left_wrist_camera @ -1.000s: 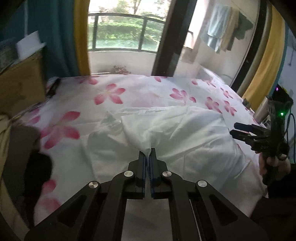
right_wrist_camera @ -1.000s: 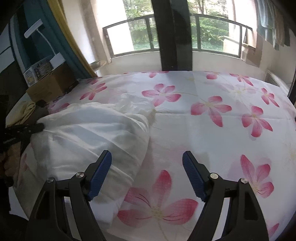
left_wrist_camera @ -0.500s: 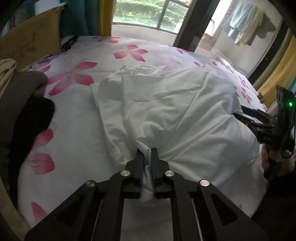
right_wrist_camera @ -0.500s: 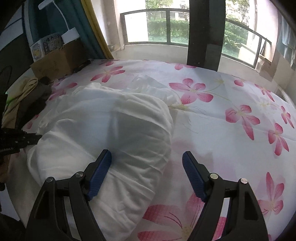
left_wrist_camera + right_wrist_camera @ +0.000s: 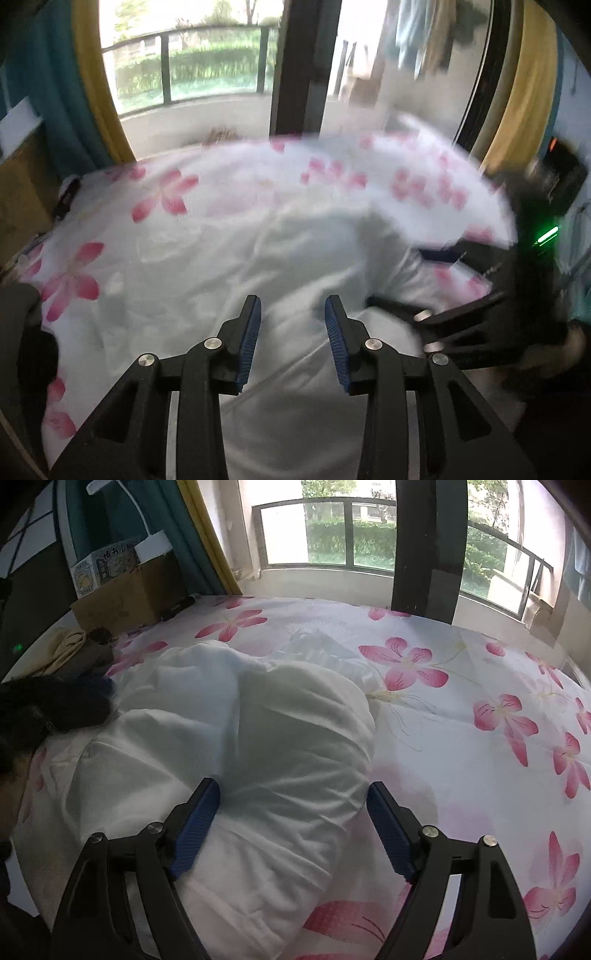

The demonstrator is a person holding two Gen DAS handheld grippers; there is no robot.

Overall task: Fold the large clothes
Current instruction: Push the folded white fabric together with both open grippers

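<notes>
The white garment (image 5: 236,738) lies bunched on the bed (image 5: 461,738), directly ahead of and beneath both tools. The right wrist view shows it sharply: a rounded, puffed mound with a crumpled edge at its far end, spreading between the right tool (image 5: 293,797) fingers. That tool is released, its blue pads wide apart with cloth under the gap but nothing pinched. The left wrist view is smeared by motion, so the garment (image 5: 295,266) reads only as a pale mass. There the left tool (image 5: 293,308) is also released, pads parted over the cloth, gripping nothing. Only this view shows the right tool (image 5: 410,277) from outside, off to the right, its fingers spread over the garment's edge. Only the right view shows the cardboard box (image 5: 129,594), far left of the tool.
</notes>
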